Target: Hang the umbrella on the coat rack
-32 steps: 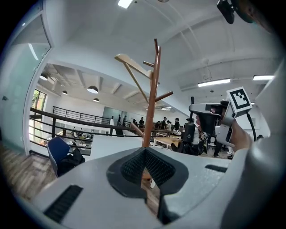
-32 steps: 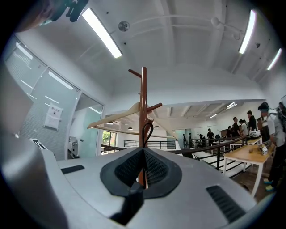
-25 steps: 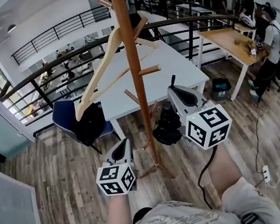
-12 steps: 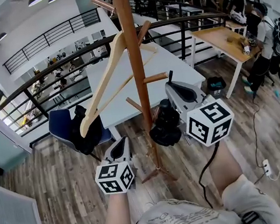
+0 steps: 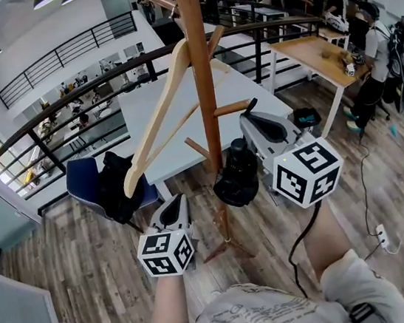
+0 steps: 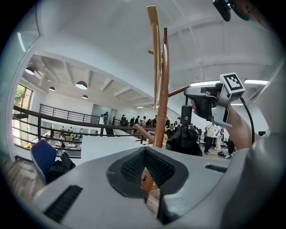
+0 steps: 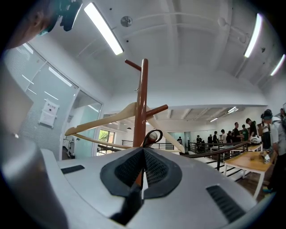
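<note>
The right tool [image 7: 143, 155] is pinched shut on the umbrella's strap loop [image 7: 152, 135], which sits just ahead of its tips at a peg [image 5: 233, 107] of the coat rack [image 5: 204, 82]. The umbrella [image 5: 235, 176] dangles below the tool. I cannot tell whether the loop is over the peg, so seating it and letting go seem left to do; the left tool [image 6: 144, 156] is closed on nothing.
</note>
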The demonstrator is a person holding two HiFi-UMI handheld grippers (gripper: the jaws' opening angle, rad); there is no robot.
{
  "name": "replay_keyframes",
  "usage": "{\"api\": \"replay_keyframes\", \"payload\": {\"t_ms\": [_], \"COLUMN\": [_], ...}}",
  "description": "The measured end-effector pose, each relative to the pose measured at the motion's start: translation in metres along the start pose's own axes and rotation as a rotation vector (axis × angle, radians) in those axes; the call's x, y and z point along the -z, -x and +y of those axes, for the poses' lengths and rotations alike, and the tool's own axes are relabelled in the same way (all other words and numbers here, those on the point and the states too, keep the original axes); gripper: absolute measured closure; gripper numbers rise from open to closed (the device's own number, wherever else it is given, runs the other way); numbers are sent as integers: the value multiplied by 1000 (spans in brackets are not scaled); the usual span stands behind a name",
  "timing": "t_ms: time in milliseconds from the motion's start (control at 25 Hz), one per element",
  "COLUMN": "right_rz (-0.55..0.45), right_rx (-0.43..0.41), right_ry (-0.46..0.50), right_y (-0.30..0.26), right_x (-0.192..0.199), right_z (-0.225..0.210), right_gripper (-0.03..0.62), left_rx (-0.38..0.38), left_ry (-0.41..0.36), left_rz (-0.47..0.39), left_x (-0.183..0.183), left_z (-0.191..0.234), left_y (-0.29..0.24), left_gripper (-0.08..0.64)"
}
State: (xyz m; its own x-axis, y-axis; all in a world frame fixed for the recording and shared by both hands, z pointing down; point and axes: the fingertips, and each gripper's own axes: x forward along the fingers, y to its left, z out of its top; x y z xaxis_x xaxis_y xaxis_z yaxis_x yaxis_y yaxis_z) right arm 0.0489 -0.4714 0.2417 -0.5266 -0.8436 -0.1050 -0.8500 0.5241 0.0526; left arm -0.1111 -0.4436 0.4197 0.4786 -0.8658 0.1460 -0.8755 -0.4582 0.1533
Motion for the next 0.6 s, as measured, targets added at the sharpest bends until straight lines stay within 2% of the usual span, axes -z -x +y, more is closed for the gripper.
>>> {"api": "replay_keyframes", "payload": {"t_ms": [320,600], "right_rz": [43,45], "right_rx": [-3,14], "right_ry": [-26,-14], "right_y": [-16,-19], "right_x": [2,6], "right_z": [-8,10], "right_gripper": [594,594], "left_rx": [1,-4], "left_ry": [17,27], "left_rz": [-4,-12], "left_x": [-5,1], "left_z": [5,21], "left_y": [-4,11], "left_gripper": [555,555]}}
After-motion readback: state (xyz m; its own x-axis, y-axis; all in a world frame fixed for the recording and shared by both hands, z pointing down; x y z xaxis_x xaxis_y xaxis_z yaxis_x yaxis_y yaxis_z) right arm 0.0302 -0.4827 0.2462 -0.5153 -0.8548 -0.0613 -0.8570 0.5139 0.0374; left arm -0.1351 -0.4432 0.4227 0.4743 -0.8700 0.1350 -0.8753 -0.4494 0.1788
